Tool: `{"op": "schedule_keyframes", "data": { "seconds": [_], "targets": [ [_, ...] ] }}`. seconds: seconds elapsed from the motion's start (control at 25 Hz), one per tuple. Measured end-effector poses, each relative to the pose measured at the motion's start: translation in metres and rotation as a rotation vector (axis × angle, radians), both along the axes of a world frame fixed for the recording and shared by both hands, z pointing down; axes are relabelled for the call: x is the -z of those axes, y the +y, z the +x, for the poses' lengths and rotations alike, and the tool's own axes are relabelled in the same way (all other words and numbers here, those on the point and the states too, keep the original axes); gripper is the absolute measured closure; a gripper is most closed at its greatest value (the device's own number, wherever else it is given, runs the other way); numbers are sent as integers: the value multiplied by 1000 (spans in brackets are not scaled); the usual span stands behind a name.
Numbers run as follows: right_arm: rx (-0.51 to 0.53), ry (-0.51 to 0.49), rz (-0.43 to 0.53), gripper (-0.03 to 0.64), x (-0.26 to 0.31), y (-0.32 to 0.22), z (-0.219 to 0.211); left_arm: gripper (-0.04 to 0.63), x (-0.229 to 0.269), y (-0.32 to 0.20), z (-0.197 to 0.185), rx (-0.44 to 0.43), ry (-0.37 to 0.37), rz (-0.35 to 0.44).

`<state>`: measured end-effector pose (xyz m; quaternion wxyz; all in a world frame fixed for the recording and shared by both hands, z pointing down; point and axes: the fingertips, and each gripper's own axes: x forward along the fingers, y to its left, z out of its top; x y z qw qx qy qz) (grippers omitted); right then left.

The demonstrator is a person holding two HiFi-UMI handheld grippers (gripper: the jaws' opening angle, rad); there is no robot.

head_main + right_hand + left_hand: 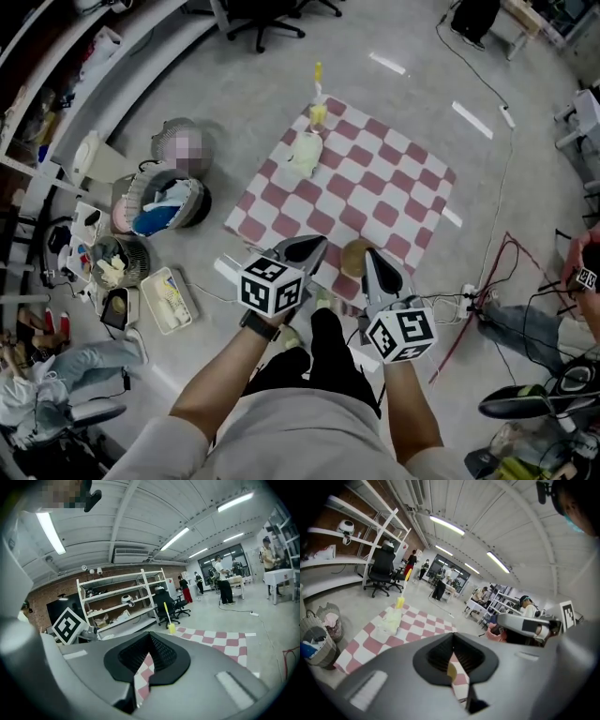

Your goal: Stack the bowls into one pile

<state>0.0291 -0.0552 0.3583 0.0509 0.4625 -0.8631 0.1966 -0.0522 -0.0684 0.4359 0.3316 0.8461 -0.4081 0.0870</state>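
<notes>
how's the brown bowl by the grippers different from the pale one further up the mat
The brown bowl is tan; the pale bowl is whitish-yellow. The brown bowl sits at the near edge of the checkered mat, between the left gripper and right gripper; the pale bowl lies near the far corner. The brown bowl looks round, the pale bowl lumpier. Both rest on the mat, ungripped.
</notes>
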Motion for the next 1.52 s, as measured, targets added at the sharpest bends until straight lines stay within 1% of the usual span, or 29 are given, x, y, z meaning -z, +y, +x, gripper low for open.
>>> {"op": "schedule_keyframes", "data": {
  "seconds": [0.2, 0.36, 0.68, 0.88, 1.16, 1.52],
  "targets": [
    [26, 4, 63, 607, 34, 9, -22, 589, 56, 12, -16, 18, 11, 124],
    [27, -4, 114, 607, 65, 11, -31, 589, 100, 18, -28, 37, 23, 213],
    [14, -10, 207, 607, 120, 20, -36, 589, 167, 34, -38, 60, 38, 342],
    [22, -28, 256, 607, 149, 29, -45, 589, 201, 45, -49, 82, 43, 405],
    [33, -26, 309, 607, 177, 43, -54, 589, 241, 61, -63, 114, 41, 489],
    [43, -30, 339, 607, 192, 59, -61, 589, 253, 78, -67, 123, 48, 515]
  ]
}}
